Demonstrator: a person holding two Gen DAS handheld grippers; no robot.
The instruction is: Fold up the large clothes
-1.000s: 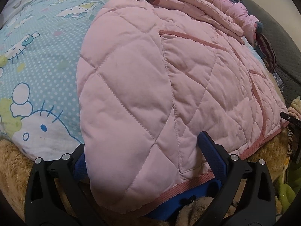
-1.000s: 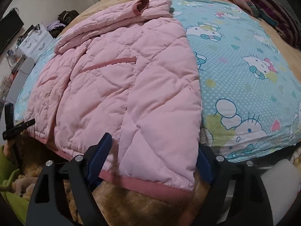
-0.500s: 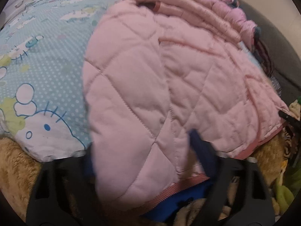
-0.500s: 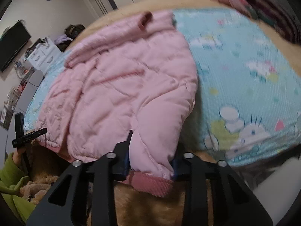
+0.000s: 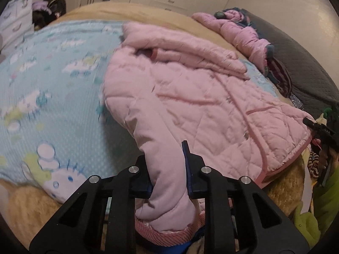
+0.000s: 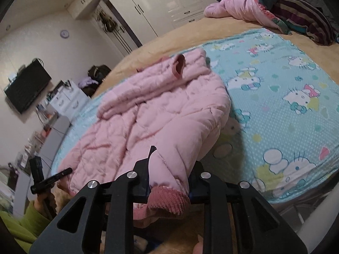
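Note:
A pink quilted jacket [image 5: 190, 97] lies spread on the bed, its ribbed hem towards me. My left gripper [image 5: 166, 154] pinches the hem's left corner between its blue pads; its jaws are still closing and the fabric bunches up through them. My right gripper [image 6: 172, 160] grips the other hem corner of the jacket [image 6: 152, 116], jaws also closing, with the dark pink ribbed edge hanging below the pads. Both corners are raised off the bed. Each gripper shows in the other's view: the right gripper [image 5: 317, 129] and the left gripper [image 6: 50, 177].
Under the jacket lies a light blue cartoon-cat blanket [image 6: 286, 110] on a tan fuzzy bedspread [image 5: 25, 207]. A pile of other clothes [image 6: 264, 10] sits at the far end. White wardrobes [image 6: 161, 2] and a wall screen [image 6: 27, 89] stand beyond. A green sleeve [image 5: 322, 201] is at the near edge.
Both grippers went from open around the hem to shut on its corners. Both rose, lifting the near edge of the jacket off the bed and bringing more of the room into view.

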